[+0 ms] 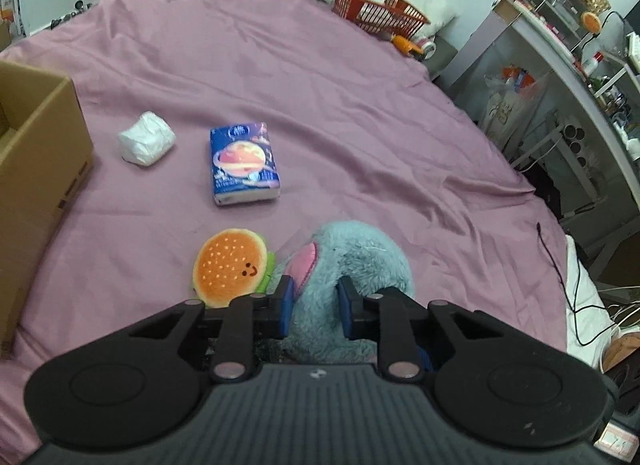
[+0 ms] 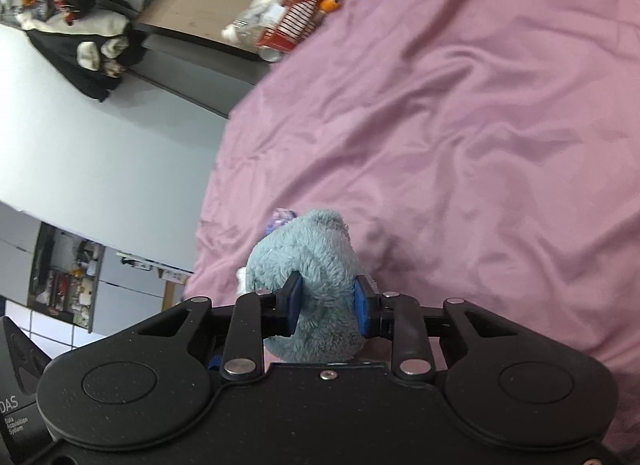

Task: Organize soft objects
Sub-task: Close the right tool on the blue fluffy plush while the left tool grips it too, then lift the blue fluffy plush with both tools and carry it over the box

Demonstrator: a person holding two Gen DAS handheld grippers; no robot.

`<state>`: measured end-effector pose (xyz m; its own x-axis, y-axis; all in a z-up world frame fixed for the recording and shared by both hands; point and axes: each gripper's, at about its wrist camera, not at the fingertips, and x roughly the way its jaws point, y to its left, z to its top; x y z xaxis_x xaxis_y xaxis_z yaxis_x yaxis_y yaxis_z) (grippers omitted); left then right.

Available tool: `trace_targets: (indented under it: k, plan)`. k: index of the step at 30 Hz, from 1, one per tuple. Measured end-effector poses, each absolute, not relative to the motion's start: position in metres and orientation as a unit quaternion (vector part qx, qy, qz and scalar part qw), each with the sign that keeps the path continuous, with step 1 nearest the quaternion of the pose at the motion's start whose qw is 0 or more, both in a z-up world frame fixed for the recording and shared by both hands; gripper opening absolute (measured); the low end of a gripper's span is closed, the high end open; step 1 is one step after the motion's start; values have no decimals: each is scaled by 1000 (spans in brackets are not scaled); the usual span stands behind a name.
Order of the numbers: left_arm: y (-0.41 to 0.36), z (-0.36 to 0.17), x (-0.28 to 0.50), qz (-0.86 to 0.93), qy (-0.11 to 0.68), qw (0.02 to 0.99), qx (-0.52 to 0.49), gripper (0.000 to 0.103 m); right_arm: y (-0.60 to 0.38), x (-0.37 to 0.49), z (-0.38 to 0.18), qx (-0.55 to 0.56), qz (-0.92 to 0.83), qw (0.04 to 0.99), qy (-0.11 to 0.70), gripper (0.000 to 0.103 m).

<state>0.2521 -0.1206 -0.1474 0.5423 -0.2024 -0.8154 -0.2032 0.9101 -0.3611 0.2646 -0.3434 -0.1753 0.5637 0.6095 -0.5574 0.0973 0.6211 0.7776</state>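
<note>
left gripper [image 1: 316,301] – clamps blue plush [image 1: 352,261] | right gripper [image 2: 328,305] (same) | label "DAS" [image 2: 10,405]

Left wrist view: cardboard box [image 1: 36,169] cut off by the left edge, inside mostly unseen. Plush toy [image 1: 352,265] lower body hidden behind the gripper housing. Burger toy [image 1: 230,267] bottom edge covered by a linkage arm. Print on the tissue pack [image 1: 244,163] too small to read.

Right wrist view: red basket [image 2: 292,21] and shelf clutter blurred (contents unidentifiable). Plush toy [image 2: 312,265] base hidden.
</note>
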Motion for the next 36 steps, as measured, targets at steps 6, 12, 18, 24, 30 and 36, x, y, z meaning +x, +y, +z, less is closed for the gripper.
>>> trace_targets:
  k: [6,12,18,24,30,36]
  plan:
    - [-111,-121,233,-5,450,867,-212,21,-335,253,-153,398,181,798,414,27]
    - [-100,-101,213,-7,430,877,-214,21,-322,238,-135,394,189,805,401,27]
    - [-86,-82,196,-6,413,885,-216,21,-308,229,-116,383,201,812,391,27]
    - [-70,-67,181,-4,397,891,-222,21,-291,221,-104,376,216,814,386,27]
    - [-51,-56,168,1,385,895,-227,21,-271,217,-90,359,232,818,385,29]
    - [-32,-49,160,6,376,897,-234,21,-250,210,-78,332,235,832,376,30]
